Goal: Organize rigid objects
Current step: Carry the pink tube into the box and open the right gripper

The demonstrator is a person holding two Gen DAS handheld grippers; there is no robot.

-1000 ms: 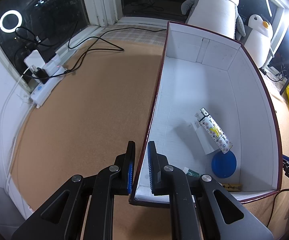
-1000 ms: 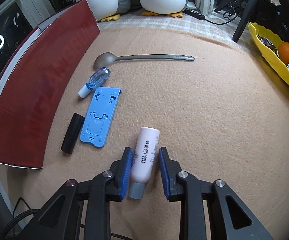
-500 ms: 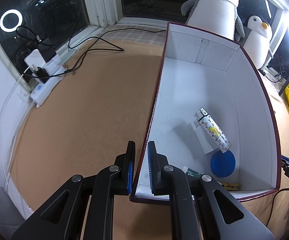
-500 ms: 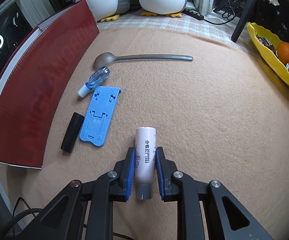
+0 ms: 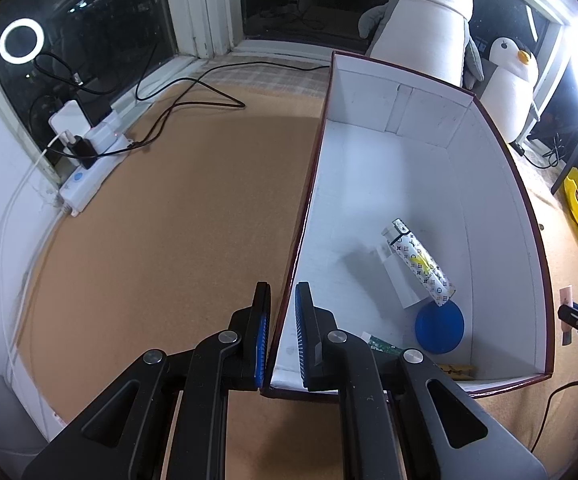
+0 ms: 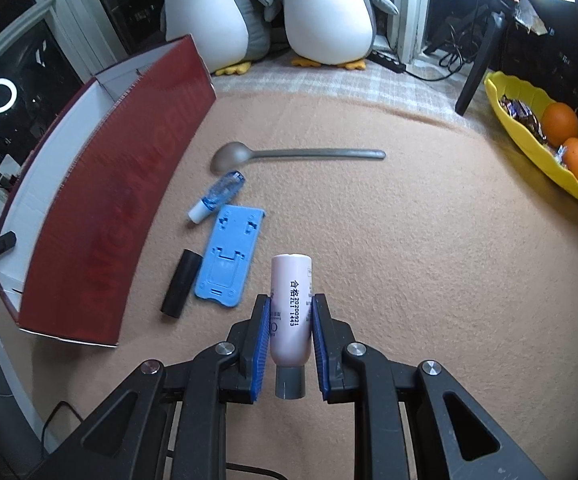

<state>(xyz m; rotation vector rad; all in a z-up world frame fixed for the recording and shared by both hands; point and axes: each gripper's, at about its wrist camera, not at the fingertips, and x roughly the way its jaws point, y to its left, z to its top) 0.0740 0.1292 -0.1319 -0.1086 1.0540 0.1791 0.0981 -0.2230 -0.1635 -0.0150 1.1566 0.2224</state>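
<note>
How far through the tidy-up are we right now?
Partly done. Already in the box: a patterned tube, a blue disc and a clothespin. In hand: the right gripper grips the pink bottle; the left gripper clamps the box wall. Left on the cloth: spoon, blue stand, black cylinder, clear blue tube.

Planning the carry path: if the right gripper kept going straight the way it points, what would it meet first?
Probably bare blanket. The right gripper, shut on the bottle, points steeply down at open cloth just right of the blue stand. Depth is unclear, so the stand's edge is possible.
</note>
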